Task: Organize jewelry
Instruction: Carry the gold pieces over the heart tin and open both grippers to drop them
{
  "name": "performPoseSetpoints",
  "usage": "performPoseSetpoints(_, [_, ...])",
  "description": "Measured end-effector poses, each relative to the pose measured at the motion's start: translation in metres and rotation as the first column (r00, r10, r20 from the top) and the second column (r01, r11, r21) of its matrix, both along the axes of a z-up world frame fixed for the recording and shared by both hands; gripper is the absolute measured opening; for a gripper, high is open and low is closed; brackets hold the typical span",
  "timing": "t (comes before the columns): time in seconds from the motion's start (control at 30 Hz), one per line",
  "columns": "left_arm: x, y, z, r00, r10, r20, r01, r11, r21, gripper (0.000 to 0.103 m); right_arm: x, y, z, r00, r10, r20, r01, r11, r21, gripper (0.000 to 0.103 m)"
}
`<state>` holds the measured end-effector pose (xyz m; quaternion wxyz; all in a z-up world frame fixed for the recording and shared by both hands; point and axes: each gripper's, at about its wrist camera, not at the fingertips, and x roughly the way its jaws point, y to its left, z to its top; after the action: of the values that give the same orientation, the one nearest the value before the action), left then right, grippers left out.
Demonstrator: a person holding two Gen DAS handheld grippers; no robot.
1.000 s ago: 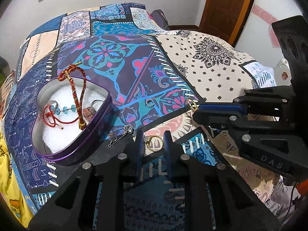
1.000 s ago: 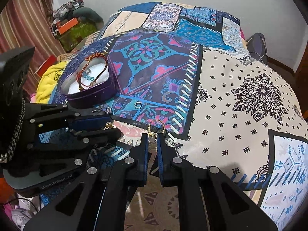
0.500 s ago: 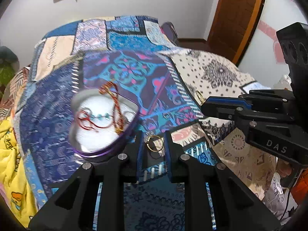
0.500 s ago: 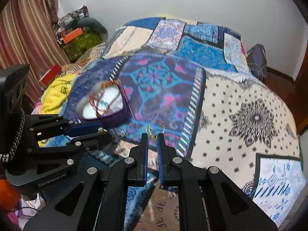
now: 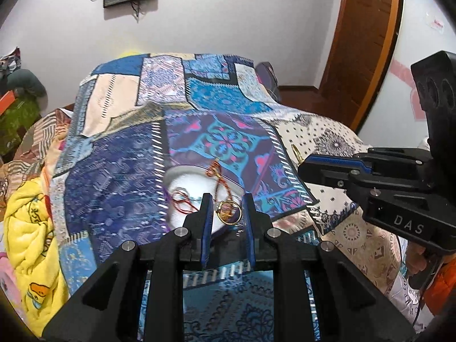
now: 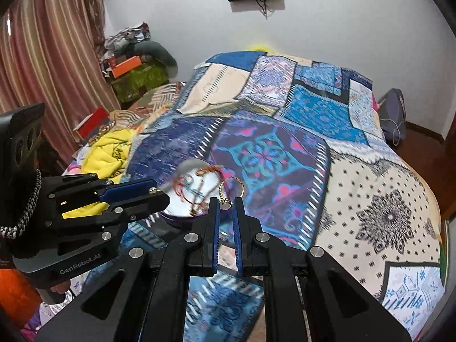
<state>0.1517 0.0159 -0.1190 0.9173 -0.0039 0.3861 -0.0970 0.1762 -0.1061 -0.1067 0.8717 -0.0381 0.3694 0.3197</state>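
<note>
My left gripper [image 5: 226, 209] is shut on a gold ring [image 5: 228, 212] and holds it in the air above the purple heart-shaped tin [image 5: 182, 176]. The tin has a white lining and holds a red cord bracelet [image 5: 182, 202] and a braided bracelet [image 5: 218, 175]. My right gripper [image 6: 226, 203] is shut on a second gold ring [image 6: 231, 189], also lifted, just right of the tin [image 6: 182, 216]. Each gripper shows in the other's view: the right one [image 5: 302, 168] at the right, the left one [image 6: 164, 196] at the left.
The patchwork bedspread [image 6: 370, 199] covers the bed. A yellow blanket [image 5: 31, 228] lies at the left edge. A pile of clutter [image 6: 134, 68] and a curtain [image 6: 42, 57] stand far left. A wooden door [image 5: 367, 42] is at the right.
Both grippers have risen off the bedspread, each carrying its ring. The left gripper has come over the tin and the right one beside it.
</note>
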Motion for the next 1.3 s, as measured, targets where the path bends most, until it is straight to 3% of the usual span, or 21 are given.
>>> performPoseSetpoints(0.3, [-0.003, 0.027, 0.008, 0.998, 0.054, 0.026, -0.054, 0.999, -0.007, 0.019, 0.001, 0.026, 0.005, 0.999, 0.051, 0.014, -0.051, 0.999, 0.013, 0.008])
performPoseSetpoints(0.73, [0.013, 0.031, -0.025, 0.999, 0.026, -0.043, -0.027, 0.999, -0.034, 0.019, 0.022, 0.053, -0.008, 0.995, 0.090, -0.034, -0.090, 0.996, 0.011, 0.008])
performPoseSetpoints(1.3, [0.024, 0.032, -0.040, 0.998, 0.015, -0.066, -0.016, 1.000, -0.014, 0.019, 0.041, 0.072, -0.028, 0.989, 0.122, -0.085, -0.125, 0.992, -0.025, 0.008])
